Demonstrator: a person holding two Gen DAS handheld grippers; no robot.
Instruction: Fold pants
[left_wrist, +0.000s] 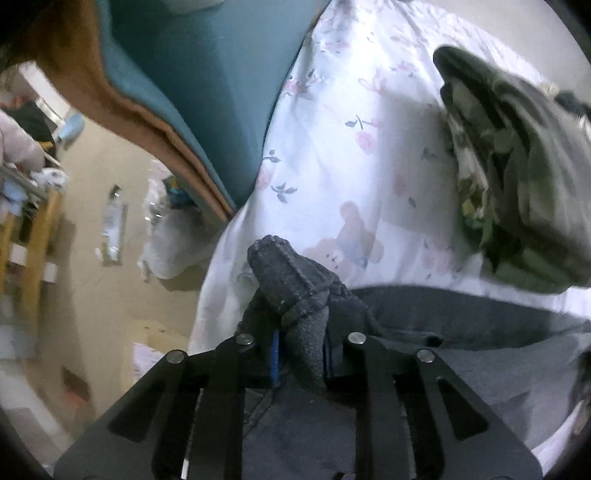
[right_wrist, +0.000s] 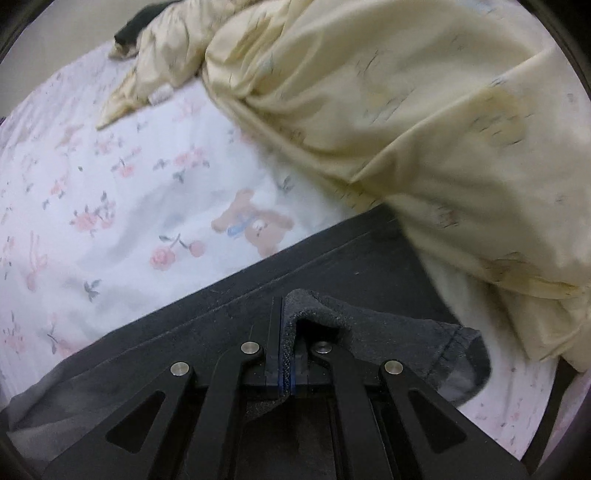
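1. The dark grey pants lie spread on a bed, over a white bedsheet printed with pink flowers and teddy bears.
2. The left hand-held gripper pinches a bunched fold of the pants, which sticks up between its jaws near the bed's edge.
3. The right hand-held gripper has its jaws pressed together on a raised fold of the pants' edge.
4. A cream duvet is heaped on the bed just beyond the pants in the right wrist view.
5. A folded green patterned garment lies on the sheet, apart from the pants.
6. Beside the bed, a teal blanket hangs above a beige floor.
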